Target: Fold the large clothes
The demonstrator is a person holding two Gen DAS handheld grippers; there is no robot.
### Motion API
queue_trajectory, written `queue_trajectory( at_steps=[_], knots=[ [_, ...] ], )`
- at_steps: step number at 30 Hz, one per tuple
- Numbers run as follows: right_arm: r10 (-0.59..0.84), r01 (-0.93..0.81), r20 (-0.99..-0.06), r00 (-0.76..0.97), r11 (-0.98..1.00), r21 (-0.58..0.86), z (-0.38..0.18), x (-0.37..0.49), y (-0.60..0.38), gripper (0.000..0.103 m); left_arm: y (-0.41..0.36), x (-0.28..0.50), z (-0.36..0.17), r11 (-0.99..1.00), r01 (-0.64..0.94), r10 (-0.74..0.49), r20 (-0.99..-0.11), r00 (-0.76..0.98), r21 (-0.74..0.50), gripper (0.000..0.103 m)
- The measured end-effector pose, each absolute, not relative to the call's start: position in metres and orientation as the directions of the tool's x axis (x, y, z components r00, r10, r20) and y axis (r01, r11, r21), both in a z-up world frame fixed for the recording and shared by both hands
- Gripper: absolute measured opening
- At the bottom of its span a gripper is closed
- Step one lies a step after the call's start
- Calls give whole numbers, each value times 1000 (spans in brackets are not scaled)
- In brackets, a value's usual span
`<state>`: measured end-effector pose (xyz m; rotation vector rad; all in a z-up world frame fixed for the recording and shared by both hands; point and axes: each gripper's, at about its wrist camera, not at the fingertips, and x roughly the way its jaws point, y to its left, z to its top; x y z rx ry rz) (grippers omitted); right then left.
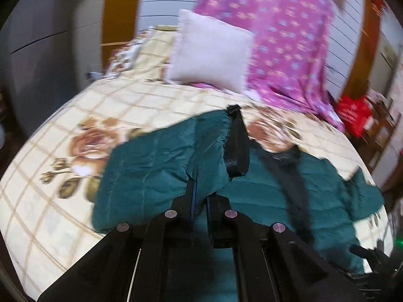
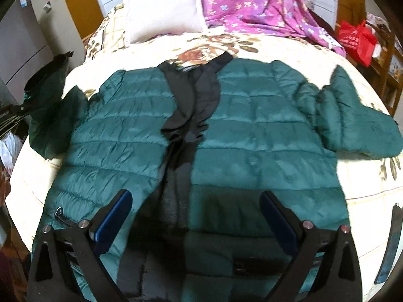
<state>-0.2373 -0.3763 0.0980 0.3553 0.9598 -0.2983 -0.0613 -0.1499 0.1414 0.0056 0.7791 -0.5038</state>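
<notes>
A dark green quilted puffer jacket [image 2: 262,130] with a black lining lies front up and open on the bed. Its right sleeve [image 2: 352,123] lies spread out on the bed. My left gripper [image 1: 200,191] is shut on the jacket's left sleeve [image 1: 166,156] and holds it lifted above the jacket body; the black cuff [image 1: 236,146] hangs beyond the fingers. That lifted sleeve shows at the left edge of the right wrist view [image 2: 47,105]. My right gripper [image 2: 195,201] is open and empty, hovering over the jacket's lower front near the hem.
The bed has a cream floral checked cover [image 1: 83,125]. A white pillow [image 2: 161,7] and a purple flowered blanket [image 2: 257,2] lie at the head. A red bag [image 2: 357,40] sits at the far right, a grey cabinet [image 2: 22,45] at the left.
</notes>
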Motion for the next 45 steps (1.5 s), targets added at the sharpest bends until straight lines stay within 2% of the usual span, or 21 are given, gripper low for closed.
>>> queue_trajectory(
  at_steps=[7, 13, 22, 26, 28, 30, 34, 38, 43, 44, 45],
  knots=[
    [-109, 472, -829, 549, 859, 199, 98, -268, -409, 103, -237, -106, 145, 793, 580, -531, -680, 505, -188, 0],
    [-139, 522, -827, 544, 829, 204, 94, -289, -438, 103, -291, -132, 143, 733, 642, -586, -688, 429, -224, 0],
    [-166, 583, -832, 529, 783, 215, 84, -312, -471, 103, -340, -153, 120, 678, 690, -615, -711, 343, -253, 0],
    [-165, 600, -835, 525, 768, 225, 79, -316, -479, 102, -344, -151, 105, 667, 674, -636, -715, 291, -319, 0],
    [-145, 605, -836, 528, 756, 251, 76, -317, -483, 102, -344, -150, 100, 648, 674, -653, -714, 252, -354, 9],
    [-128, 607, -838, 531, 748, 270, 74, -317, -485, 103, -343, -153, 99, 623, 685, -674, -704, 226, -377, 22],
    [-113, 592, -828, 549, 752, 291, 77, -311, -485, 103, -324, -155, 108, 556, 703, -727, -670, 153, -443, 38],
    [-89, 567, -816, 571, 761, 314, 79, -298, -483, 103, -292, -154, 119, 570, 710, -720, -668, 188, -414, 40],
    [-87, 528, -831, 550, 807, 265, 73, -255, -474, 101, -229, -126, 116, 707, 620, -627, -708, 326, -341, 39],
    [-83, 512, -829, 553, 819, 260, 72, -244, -471, 94, -218, -119, 114, 729, 594, -614, -711, 344, -342, 39],
    [-71, 496, -831, 551, 829, 259, 70, -235, -470, 84, -206, -111, 112, 752, 561, -598, -715, 362, -346, 39]
  ],
)
